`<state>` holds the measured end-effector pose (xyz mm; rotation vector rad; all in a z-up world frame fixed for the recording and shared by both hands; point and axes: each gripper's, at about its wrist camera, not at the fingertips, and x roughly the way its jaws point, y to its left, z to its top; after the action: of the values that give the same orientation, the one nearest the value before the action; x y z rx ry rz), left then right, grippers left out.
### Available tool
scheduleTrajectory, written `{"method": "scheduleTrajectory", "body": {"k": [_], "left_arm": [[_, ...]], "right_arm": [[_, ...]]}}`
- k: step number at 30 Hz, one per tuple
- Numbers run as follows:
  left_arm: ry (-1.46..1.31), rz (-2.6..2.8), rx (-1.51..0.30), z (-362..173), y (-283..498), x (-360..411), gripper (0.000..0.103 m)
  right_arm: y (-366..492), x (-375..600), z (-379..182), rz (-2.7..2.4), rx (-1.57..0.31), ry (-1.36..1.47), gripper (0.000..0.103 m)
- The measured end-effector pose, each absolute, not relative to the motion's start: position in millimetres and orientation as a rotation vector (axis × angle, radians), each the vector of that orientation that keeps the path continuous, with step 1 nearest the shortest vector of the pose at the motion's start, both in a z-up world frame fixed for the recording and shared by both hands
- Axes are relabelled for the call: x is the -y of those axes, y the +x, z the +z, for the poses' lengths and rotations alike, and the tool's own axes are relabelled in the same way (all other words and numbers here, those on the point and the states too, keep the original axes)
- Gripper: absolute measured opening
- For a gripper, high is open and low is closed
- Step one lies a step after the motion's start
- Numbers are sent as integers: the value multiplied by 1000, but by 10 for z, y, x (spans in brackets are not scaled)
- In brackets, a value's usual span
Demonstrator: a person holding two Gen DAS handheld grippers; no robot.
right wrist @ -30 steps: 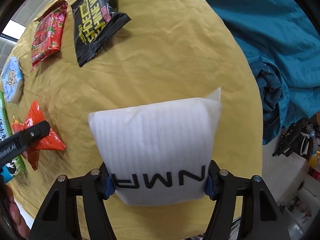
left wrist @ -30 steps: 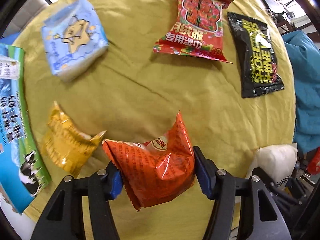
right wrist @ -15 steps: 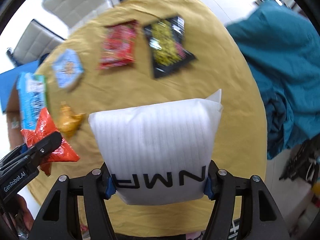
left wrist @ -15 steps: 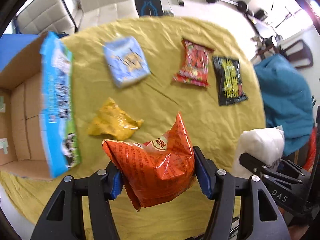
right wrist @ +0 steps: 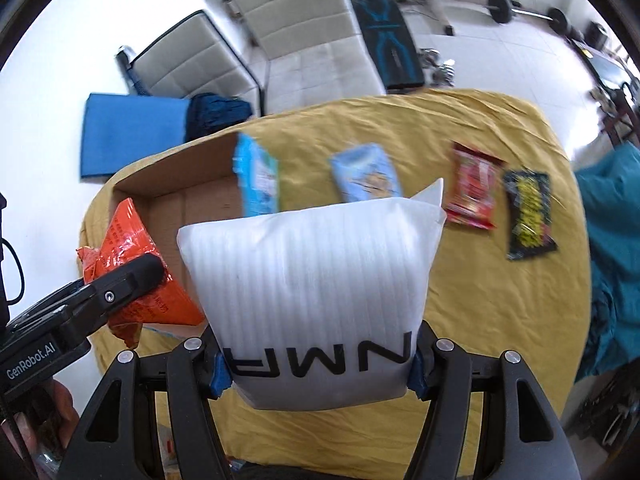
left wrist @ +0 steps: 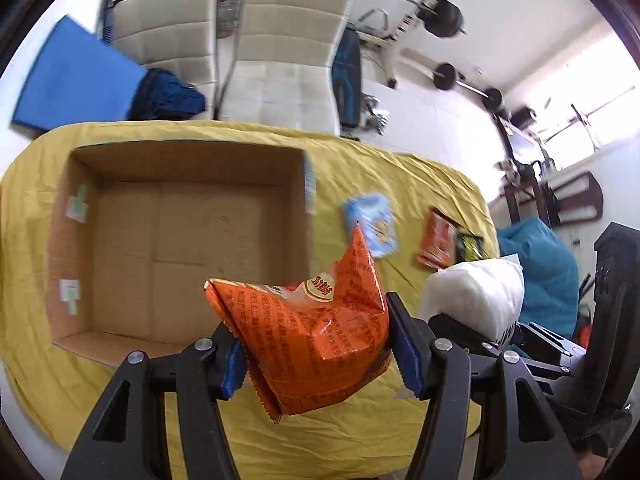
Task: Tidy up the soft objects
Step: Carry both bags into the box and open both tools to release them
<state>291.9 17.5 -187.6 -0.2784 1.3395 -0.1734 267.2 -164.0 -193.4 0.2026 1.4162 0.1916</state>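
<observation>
My left gripper (left wrist: 320,356) is shut on an orange snack bag (left wrist: 316,328), held in the air near the front right corner of an open cardboard box (left wrist: 180,240). My right gripper (right wrist: 316,364) is shut on a white foam pouch (right wrist: 312,280) printed with black letters, held above the yellow tablecloth. The pouch also shows in the left wrist view (left wrist: 476,292), and the orange bag in the right wrist view (right wrist: 132,256). A light blue packet (right wrist: 366,176), a red packet (right wrist: 472,188) and a black and yellow packet (right wrist: 528,216) lie on the cloth.
The box floor is bare cardboard; its blue printed flap (right wrist: 258,180) stands at its right side. The yellow cloth (left wrist: 360,432) covers the table. White chairs (left wrist: 288,52), a blue mat (left wrist: 76,80), gym weights and a teal beanbag (left wrist: 548,272) surround it.
Both grippers have risen and tilted up with their loads. The left one has swung left, so the open box is now in front of it. The yellow bag has left view.
</observation>
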Motion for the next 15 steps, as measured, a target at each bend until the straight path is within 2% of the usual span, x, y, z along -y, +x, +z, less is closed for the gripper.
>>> {"method": "scheduleTrajectory", "body": {"k": [8,15], "left_arm": [[-344,-67,-1352,-2091,3173,-1429,58],[-357,-160,-1470,-2843,3685,-2011,58]], "right_arm": [[3316,349,-2304,251,-1466,112,67],[3799,-300,-3024,249,-1554,106,67]]}}
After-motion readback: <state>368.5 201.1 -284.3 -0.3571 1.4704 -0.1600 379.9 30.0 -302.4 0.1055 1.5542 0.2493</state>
